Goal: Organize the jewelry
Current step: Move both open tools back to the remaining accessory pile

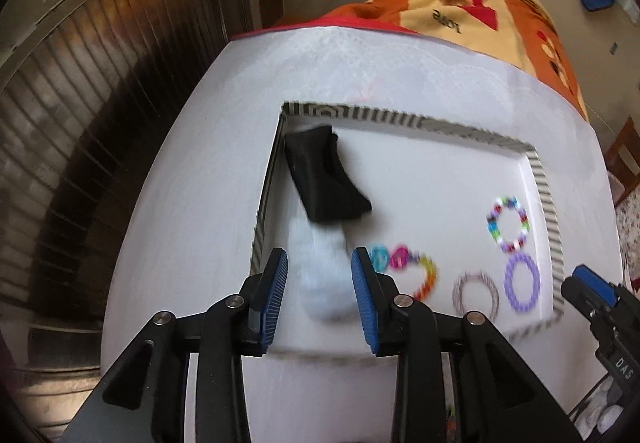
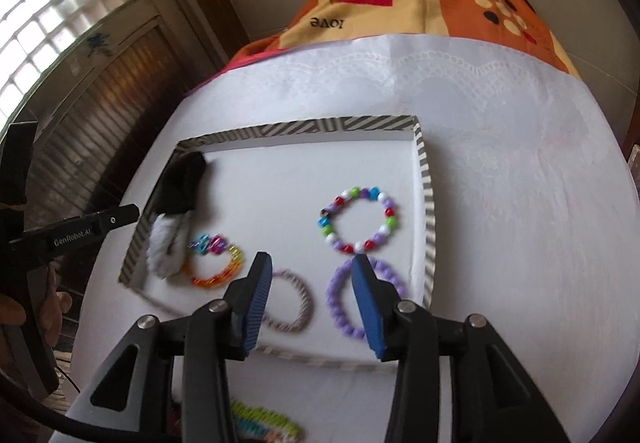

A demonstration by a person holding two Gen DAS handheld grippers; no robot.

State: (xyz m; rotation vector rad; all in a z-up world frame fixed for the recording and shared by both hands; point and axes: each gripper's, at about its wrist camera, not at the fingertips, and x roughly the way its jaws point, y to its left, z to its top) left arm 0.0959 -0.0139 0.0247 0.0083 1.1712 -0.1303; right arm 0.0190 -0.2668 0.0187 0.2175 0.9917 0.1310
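Progress: 4 bracelets point(image 2: 362, 219) in your tray point(image 2: 425, 179) | 1 colourful piece point(image 2: 264, 423) outside at 6 o'clock | left gripper point(image 1: 319, 297) spread, empty | right gripper point(image 2: 310, 305) spread, empty

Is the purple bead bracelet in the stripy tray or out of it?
In. The purple bead bracelet lies flat on the white floor of the stripy tray, inside its near right corner, just below the multicolored one.
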